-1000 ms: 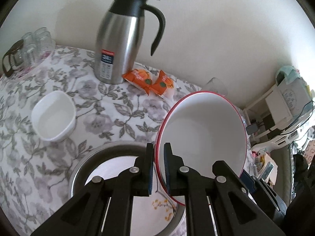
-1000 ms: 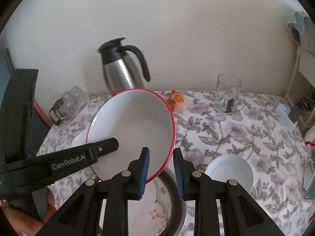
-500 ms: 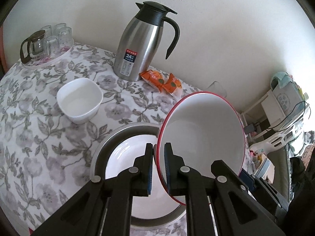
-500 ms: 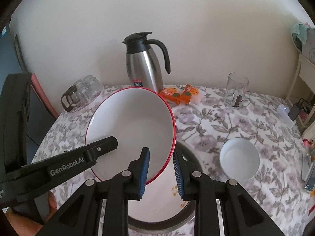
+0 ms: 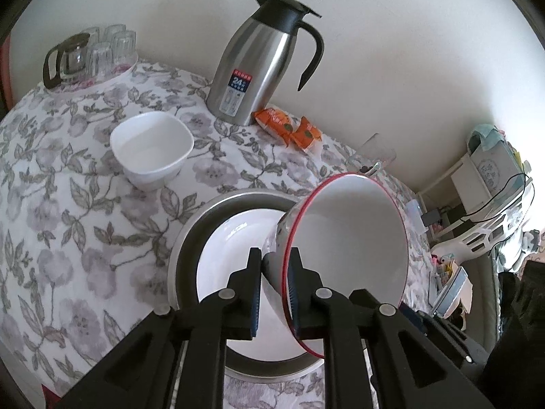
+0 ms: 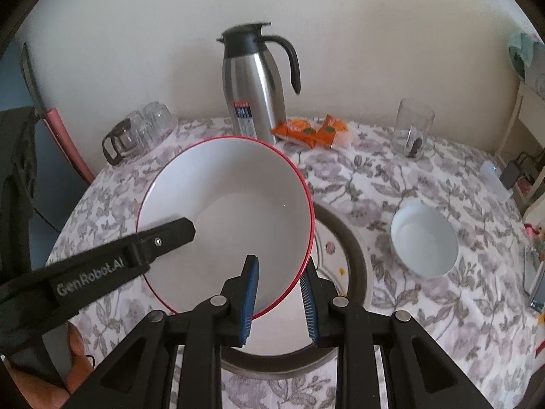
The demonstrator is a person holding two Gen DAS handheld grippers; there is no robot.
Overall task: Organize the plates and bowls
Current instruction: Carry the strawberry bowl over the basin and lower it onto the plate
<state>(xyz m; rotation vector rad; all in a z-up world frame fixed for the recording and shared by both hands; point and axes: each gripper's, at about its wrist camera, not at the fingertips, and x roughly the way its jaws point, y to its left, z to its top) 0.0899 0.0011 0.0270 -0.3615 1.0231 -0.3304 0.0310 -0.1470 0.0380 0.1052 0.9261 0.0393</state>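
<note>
A white bowl with a red rim [image 5: 351,255] [image 6: 231,204] hangs tilted over a round steel tray [image 5: 184,238] [image 6: 354,255] that holds a white plate [image 5: 228,266]. My left gripper [image 5: 275,293] has the bowl's rim and wall between its pads, which touch it; its jaws are opening. That gripper's finger [image 6: 167,235] shows inside the bowl's left side in the right wrist view. My right gripper [image 6: 279,300] is shut on the bowl's near right rim, one pad inside and one outside.
On the floral tablecloth stand a square white bowl [image 5: 151,148], a round white bowl [image 6: 424,242], a steel thermos [image 5: 259,64], orange snack packets [image 5: 287,129], a drinking glass [image 6: 412,127] and a tray of glass cups [image 5: 92,54]. A person's hand [image 6: 73,368] holds the left gripper.
Both grippers carried the bowl back toward me and slightly down over the tray. The bowl has tilted in the left gripper, whose jaws stand a little wider.
</note>
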